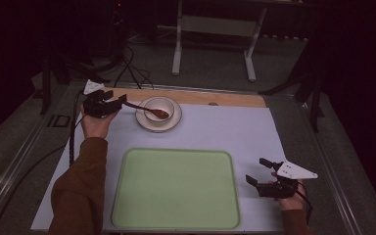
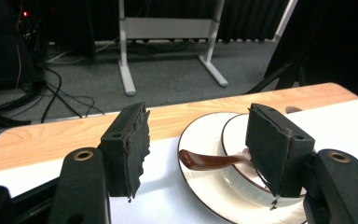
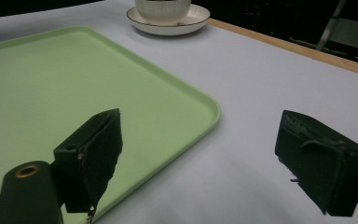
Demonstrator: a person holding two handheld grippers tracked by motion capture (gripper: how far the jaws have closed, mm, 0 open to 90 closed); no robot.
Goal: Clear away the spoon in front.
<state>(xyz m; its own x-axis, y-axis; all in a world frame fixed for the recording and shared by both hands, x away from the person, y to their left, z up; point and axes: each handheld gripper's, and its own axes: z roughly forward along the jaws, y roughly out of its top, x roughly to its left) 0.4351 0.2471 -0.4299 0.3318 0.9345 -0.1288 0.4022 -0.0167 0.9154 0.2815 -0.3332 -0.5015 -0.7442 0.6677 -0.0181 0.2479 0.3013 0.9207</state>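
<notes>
The left hand-held gripper (image 2: 196, 149), jaws spread, is hovering just short of the dark brown spoon (image 2: 212, 161), whose handle is pointing out of the white bowl (image 1: 159, 106) on its saucer toward it. The right hand-held gripper (image 1: 264, 172), also spread, is waiting well apart beside the pale green tray (image 1: 176, 188).

— Left side? I read the left gripper (image 1: 113, 99) far beyond the green tray (image 1: 127, 161), jaws parted, forearm extended in a brown sleeve (image 1: 78, 191).

— And right? I log the right gripper (image 1: 258, 172) just right of that tray, jaws wide apart, empty.
</notes>
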